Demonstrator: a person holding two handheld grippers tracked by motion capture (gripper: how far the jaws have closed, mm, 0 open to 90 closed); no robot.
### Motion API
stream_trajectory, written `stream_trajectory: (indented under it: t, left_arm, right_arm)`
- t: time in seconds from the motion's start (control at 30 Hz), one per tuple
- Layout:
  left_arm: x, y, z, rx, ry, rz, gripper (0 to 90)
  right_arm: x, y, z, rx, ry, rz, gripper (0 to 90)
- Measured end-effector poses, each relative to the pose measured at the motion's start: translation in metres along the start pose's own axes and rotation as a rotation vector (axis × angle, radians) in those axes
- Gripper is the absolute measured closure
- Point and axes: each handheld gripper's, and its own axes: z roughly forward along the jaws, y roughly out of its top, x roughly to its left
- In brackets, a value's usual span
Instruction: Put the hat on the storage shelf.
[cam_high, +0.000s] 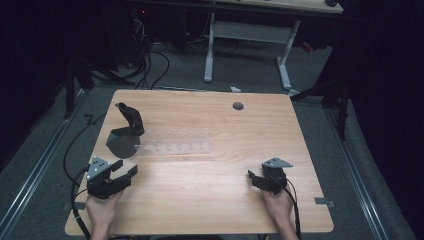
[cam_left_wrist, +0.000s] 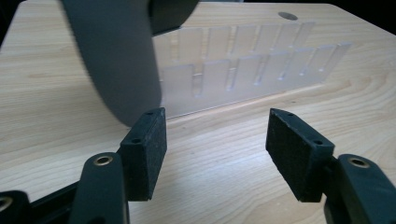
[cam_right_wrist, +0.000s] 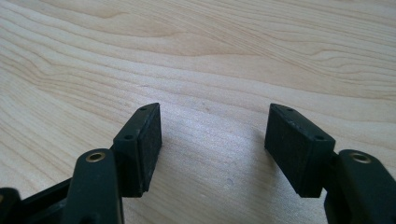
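A clear plastic rack (cam_high: 175, 142) with several slots lies across the middle-left of the wooden table (cam_high: 225, 200). A dark grey scoop-like object (cam_high: 125, 137) with a black curved handle (cam_high: 132, 118) stands at the rack's left end. My left gripper (cam_high: 125, 170) rests near the front left, open and empty, pointing at the scoop (cam_left_wrist: 116, 60) and rack (cam_left_wrist: 252, 65). My right gripper (cam_high: 254, 179) sits at the front right, open, over bare wood (cam_right_wrist: 210, 60).
A round grey grommet hole (cam_high: 238, 106) sits near the table's far edge. Behind the table stand a white desk frame (cam_high: 247, 35) and cables (cam_high: 150, 65) on grey carpet. A person's hands hold both grippers at the near edge.
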Motion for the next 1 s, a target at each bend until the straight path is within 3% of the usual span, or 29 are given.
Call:
stream_trajectory:
  t: [0.43,0.7,1.0]
  left_arm:
    - [-0.033,-0.033,0.021,0.134,-0.108,0.028,38.6]
    - [-0.045,-0.046,0.036,0.166,-0.132,0.033,38.9]
    - [-0.046,-0.057,0.051,0.203,-0.124,0.029,39.1]
  right_arm:
    - [0.000,0.000,0.000,0.000,0.000,0.000,36.8]
    - [0.000,0.000,0.000,-0.001,0.001,-0.002,36.7]
    - [0.000,0.000,0.000,0.000,0.001,0.000,36.6]
